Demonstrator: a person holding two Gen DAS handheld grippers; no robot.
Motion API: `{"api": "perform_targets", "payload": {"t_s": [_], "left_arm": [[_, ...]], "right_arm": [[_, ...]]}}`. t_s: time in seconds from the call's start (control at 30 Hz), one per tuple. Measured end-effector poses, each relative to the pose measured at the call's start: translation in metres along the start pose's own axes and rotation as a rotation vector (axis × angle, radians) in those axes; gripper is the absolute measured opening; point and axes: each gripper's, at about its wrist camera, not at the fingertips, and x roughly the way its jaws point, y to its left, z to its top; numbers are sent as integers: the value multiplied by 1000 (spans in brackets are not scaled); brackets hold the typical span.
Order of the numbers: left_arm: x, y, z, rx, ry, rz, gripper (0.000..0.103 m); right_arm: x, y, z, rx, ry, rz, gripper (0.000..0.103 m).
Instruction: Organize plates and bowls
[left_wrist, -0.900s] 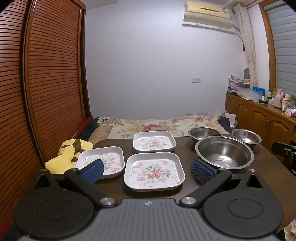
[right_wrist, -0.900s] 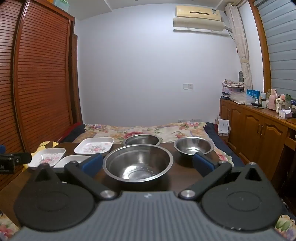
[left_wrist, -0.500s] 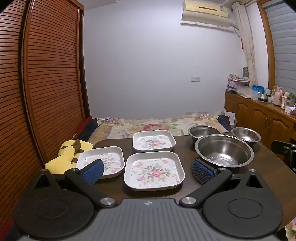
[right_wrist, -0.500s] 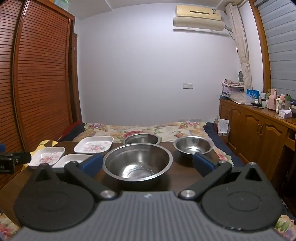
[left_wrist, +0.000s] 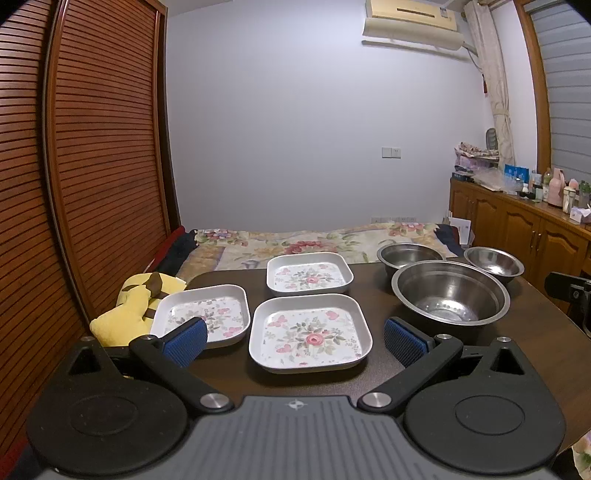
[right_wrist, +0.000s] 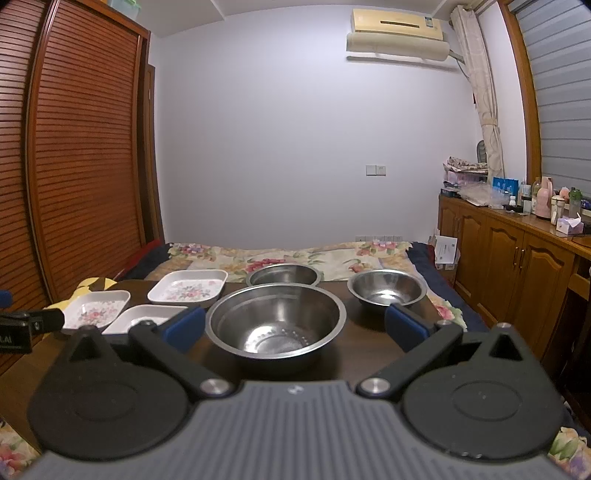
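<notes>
— Where are your tools right now?

— My left gripper (left_wrist: 293, 338) is spread wide and holds nothing, hanging just short of the nearest plate (left_wrist: 309, 333), which sits straight ahead between the two blue pads (left_wrist: 184, 341). My right gripper (right_wrist: 295, 325) is equally spread and empty, with the large steel bowl (right_wrist: 275, 321) dead ahead of it.

— So which hand takes what?

— I'd judge the split is natural. The three plates lie on my left: the nearest one, a second plate (left_wrist: 202, 315) to its left, close beside it, and a third plate (left_wrist: 309, 274) behind it. The bowls lie on my right: the large one in front, a deep bowl (right_wrist: 282, 275) behind it and a small bowl (right_wrist: 386, 290) off to the right. Nothing is stacked yet.

— Any axis to mind?

— The plates are square with rounded corners, so no long axis; an edge faces me, and I'd pinch a raised rim. The bowls are round, any side serves.

— How will they handle?

— The plates look like smooth white melamine with floral print, shallow walled. The bowls are thin polished steel, likely slippery, and the large one has holes in its base. All rest on a dark wooden table (left_wrist: 535, 332), with a yellow plush toy (left_wrist: 136, 302) off its left edge.
</notes>
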Motion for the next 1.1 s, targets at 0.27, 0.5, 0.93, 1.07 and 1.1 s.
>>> {"api": "perform_targets", "payload": {"t_s": [0.27,0.5,0.93,1.07,1.1], "left_arm": [[0,0,0,0,1,0,103],[1,-2,-3,6,4,0,103],[4,-2,-8,11,19,-4,103],[4,-2,-7,11,19,-3,103],[4,-2,-7,11,19,-4,103]], "right_arm": [[0,0,0,0,1,0,103],[0,1,0,0,0,0,103],[1,2,-1,-1,-1,1,103],[1,2,-1,-2,0,1,103],[1,2,-1,-1,-2,1,103]]}}
